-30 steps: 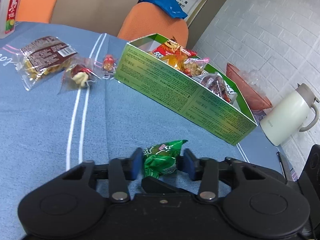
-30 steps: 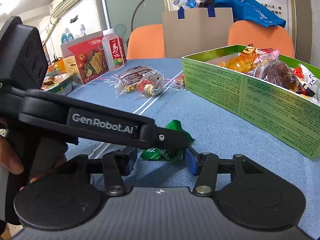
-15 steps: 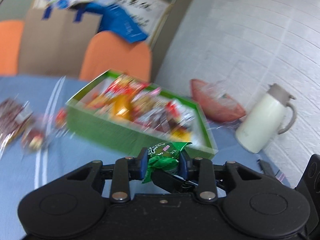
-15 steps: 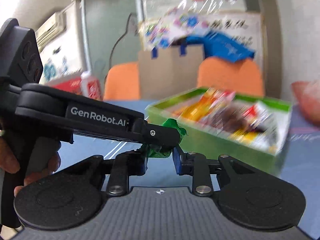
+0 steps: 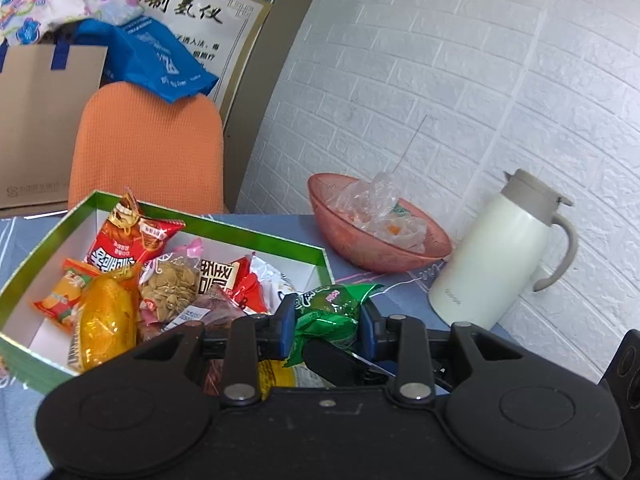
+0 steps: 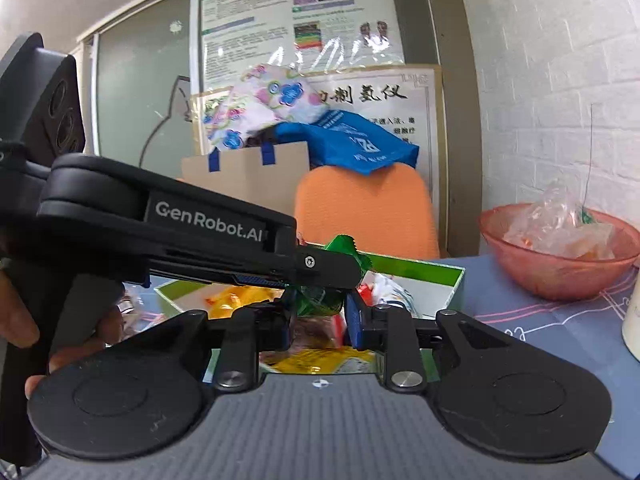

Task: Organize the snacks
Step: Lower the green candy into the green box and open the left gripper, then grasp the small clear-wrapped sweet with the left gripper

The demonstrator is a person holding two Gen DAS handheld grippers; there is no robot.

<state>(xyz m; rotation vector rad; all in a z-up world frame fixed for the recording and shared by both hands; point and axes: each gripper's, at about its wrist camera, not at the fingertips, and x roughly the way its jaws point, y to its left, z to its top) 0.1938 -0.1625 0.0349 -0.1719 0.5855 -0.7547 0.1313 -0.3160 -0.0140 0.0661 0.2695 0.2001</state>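
Through your left wrist camera, a white brick wall backs a blue-covered worktop carrying a pink bowl and, to its right, a cream jug. Your left claw is clamped on the green snack packet, its blue pads pressing both sides. The packet hangs above the near right corner of the green box, which already holds red, orange and yellow snack bags.

Through your right wrist camera, posters and an orange chair stand behind that box. Your right claw sits around the same green packet, its pads drawn close at either side. The left claw's black finger crosses in front, so you cannot tell whether those pads press it.
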